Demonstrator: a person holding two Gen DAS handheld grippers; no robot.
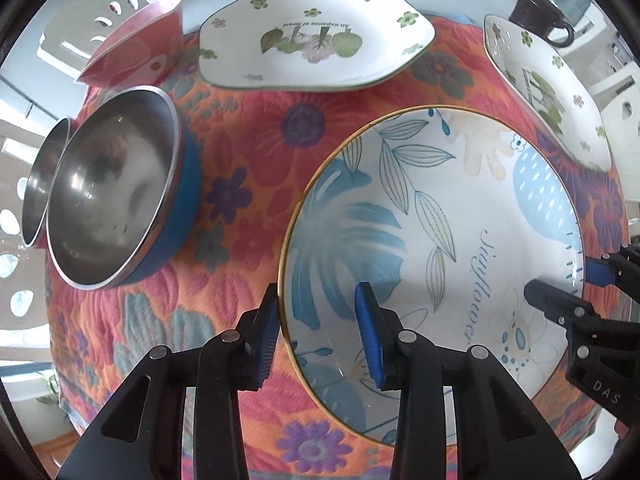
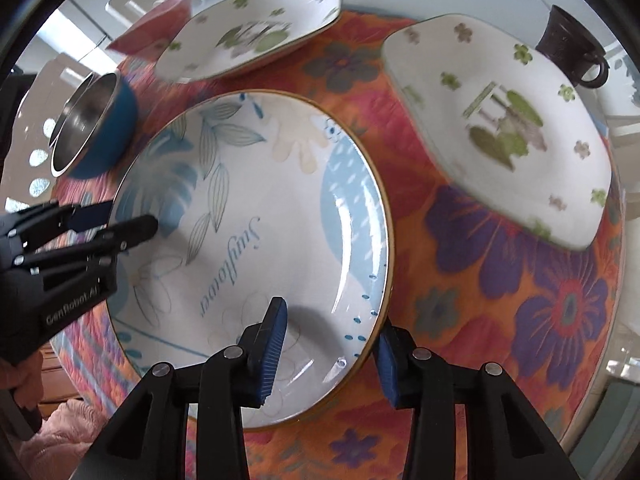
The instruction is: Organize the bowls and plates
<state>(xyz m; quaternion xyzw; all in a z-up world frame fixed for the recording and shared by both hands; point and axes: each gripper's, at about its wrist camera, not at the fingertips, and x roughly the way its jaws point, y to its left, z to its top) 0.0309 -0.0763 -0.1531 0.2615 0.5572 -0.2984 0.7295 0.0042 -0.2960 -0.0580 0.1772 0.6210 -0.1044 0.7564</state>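
Left wrist view, left to right: two steel bowls (image 1: 108, 196) nested in a blue shell, on the floral cloth (image 1: 256, 152) over the desk. Behind them a pink bowl (image 1: 136, 48), tilted. Then a white hexagonal plate (image 1: 316, 36) with green flower print at the far edge. Centre-right: big round plate (image 1: 432, 240) with blue leaves and a gold rim (script lettering across the middle). The left gripper (image 1: 318, 336) straddles its near-left rim, one blue pad outside, one inside the plate; whether the pads actually press on the rim I cannot tell. The right gripper (image 1: 568, 284) straddles the opposite rim the same way; its jaws stand partly closed, contact unclear. Far right: second hexagonal plate (image 1: 548, 96), with a dark cup (image 1: 540, 12) behind it.

Right wrist view shows the round plate sitting on the cloth, between the steel bowls and the second hexagonal plate, close to both, touching neither.
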